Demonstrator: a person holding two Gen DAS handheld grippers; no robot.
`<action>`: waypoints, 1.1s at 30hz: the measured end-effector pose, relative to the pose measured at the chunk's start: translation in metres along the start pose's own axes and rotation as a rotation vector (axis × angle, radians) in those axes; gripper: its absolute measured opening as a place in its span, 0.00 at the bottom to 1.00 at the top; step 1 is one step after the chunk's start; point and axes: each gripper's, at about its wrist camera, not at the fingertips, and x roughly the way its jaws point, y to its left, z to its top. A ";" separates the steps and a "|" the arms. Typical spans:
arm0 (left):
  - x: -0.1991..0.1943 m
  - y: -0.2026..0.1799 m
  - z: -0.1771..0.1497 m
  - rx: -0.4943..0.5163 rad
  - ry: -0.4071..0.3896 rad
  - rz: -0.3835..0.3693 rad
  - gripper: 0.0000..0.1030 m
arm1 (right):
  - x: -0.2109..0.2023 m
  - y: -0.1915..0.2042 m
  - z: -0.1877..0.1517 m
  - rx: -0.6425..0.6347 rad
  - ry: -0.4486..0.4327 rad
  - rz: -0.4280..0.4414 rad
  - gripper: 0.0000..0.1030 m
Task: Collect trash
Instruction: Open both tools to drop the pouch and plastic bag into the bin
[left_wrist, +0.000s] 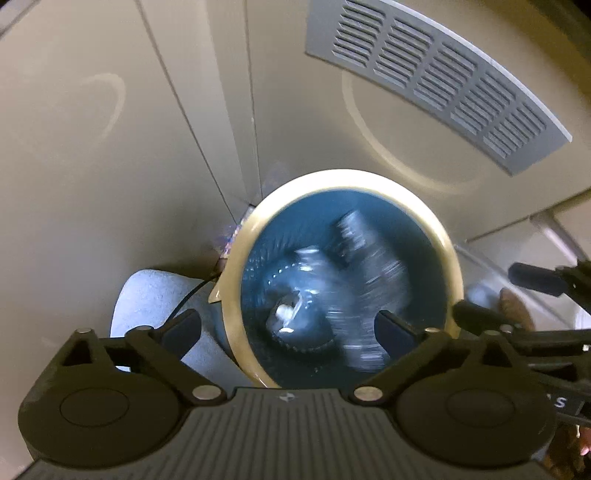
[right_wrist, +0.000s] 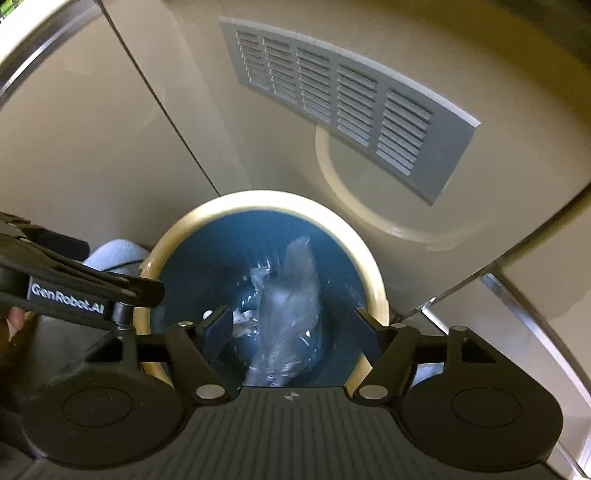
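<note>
Grippers hang over the bin (left_wrist: 452, 258), left gripper (left_wrist: 288, 325) and right gripper (right_wrist: 291, 328) both released, fingers apart; blurred plastic bottles (left_wrist: 373, 258) lie inside it.

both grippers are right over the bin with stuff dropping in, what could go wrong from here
1. The left gripper and right gripper hang open, close together over the bin; they might knock each other.
2. A plastic bottle appears blurred inside the bin and could end up sticking out.
3. The bin sits tight against the cabinet, so a bump could tip it.
</note>
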 end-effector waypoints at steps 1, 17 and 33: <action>-0.005 0.001 -0.001 0.000 -0.006 0.001 0.98 | -0.006 0.000 -0.001 -0.002 -0.013 -0.002 0.73; -0.073 -0.008 -0.028 0.076 -0.147 0.061 1.00 | -0.063 0.014 -0.025 -0.084 -0.132 -0.026 0.84; -0.083 -0.013 -0.033 0.081 -0.173 0.014 1.00 | -0.068 0.012 -0.032 -0.062 -0.180 -0.034 0.89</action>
